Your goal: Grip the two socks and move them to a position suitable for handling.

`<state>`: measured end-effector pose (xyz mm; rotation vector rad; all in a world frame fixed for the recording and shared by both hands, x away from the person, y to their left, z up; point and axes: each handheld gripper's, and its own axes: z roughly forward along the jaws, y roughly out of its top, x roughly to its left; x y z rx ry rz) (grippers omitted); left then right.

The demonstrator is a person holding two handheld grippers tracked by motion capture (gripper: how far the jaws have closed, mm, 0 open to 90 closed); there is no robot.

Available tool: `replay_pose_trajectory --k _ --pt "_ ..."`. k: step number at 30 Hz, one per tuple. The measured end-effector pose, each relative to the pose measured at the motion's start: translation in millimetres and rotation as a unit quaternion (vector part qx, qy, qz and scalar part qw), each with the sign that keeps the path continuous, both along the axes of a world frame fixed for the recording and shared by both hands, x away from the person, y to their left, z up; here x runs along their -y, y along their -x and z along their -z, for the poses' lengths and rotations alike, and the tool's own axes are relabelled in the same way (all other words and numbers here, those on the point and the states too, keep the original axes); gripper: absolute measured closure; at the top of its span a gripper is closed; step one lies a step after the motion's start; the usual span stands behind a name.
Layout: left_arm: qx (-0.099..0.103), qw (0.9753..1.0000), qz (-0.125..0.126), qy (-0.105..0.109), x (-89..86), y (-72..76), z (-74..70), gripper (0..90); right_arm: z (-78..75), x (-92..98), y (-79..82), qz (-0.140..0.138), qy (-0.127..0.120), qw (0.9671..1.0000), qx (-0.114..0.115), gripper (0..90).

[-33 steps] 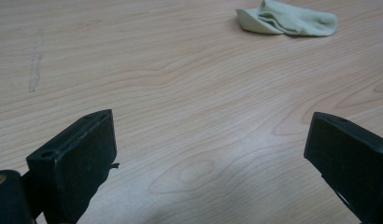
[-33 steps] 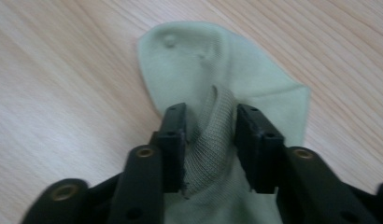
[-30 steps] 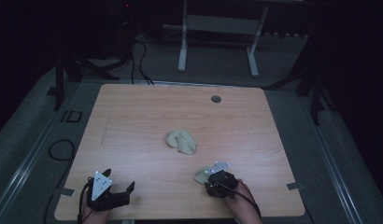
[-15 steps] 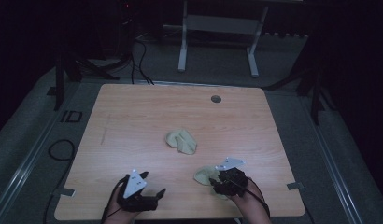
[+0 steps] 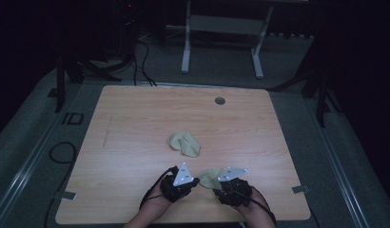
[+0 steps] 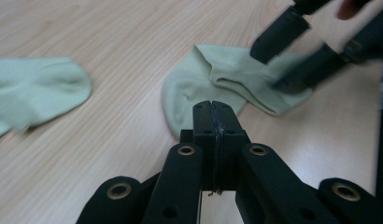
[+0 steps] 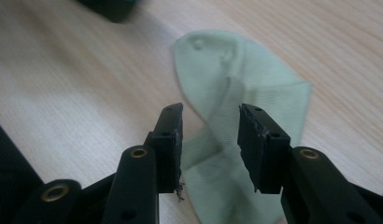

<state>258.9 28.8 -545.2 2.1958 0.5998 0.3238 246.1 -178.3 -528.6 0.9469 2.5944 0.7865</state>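
Note:
Two pale green socks lie on the wooden table (image 5: 136, 123). One sock (image 5: 184, 144) rests near the middle, also at the left of the left gripper view (image 6: 35, 91). The other sock (image 5: 210, 177) lies near the front edge, between my two grippers. My left gripper (image 5: 193, 181) is shut with nothing in it, its tips (image 6: 212, 112) just short of this sock (image 6: 213, 86). My right gripper (image 5: 218, 184) is open, and its jaws (image 7: 210, 135) straddle a raised fold of the sock (image 7: 236, 88) without closing on it. Its fingers (image 6: 283, 30) also show over the sock's far end.
A round grommet hole (image 5: 219, 100) sits near the table's far edge. Beyond the table stands a white metal frame (image 5: 221, 28) on the dim floor, with cables (image 5: 141, 52) at the back left. A dark blurred shape (image 7: 110, 7) lies beyond the sock in the right gripper view.
My left gripper has moved from the front left corner rightward to the near sock. The right gripper has shifted slightly right and stays at that sock.

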Motion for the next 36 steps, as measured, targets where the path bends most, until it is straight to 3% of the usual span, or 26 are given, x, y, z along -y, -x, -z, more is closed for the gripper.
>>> replay_pose_trajectory --k 3,9,10,16,22,27,29,36 --pt "-0.005 0.9996 0.011 -0.026 14.8 -11.5 5.9 89.2 4.7 -1.6 -3.3 0.003 0.002 1.0000 -0.003 60.0" --pt "-0.008 0.9990 0.005 -0.044 26.9 -27.4 13.4 89.2 8.7 -4.9 -9.1 0.009 -0.001 1.0000 -0.004 60.0" --pt "-0.009 0.9983 0.007 -0.056 29.1 -31.4 15.3 89.2 11.4 -5.9 -11.6 0.012 0.005 0.9999 -0.005 62.7" --pt "-0.009 0.9965 0.022 -0.080 31.6 -34.9 16.9 89.2 19.1 -6.2 -14.4 0.008 0.020 0.9997 -0.012 70.4" --pt "-0.003 0.9957 0.033 -0.087 32.1 -35.3 16.6 89.4 17.2 -7.7 -15.4 0.004 0.026 0.9995 -0.014 81.2" --pt "-0.001 0.9946 0.037 -0.096 33.1 -35.6 15.5 89.4 4.7 -0.3 -12.6 0.009 0.002 0.9999 -0.014 83.1" --pt "0.001 0.9939 0.040 -0.103 34.3 -35.4 14.7 89.4 -7.3 9.7 -12.1 0.014 -0.012 0.9998 -0.007 83.1" --pt "0.001 0.9947 0.037 -0.096 33.6 -35.1 15.5 89.5 -27.3 42.4 -17.2 0.055 -0.034 0.9979 0.008 82.9"
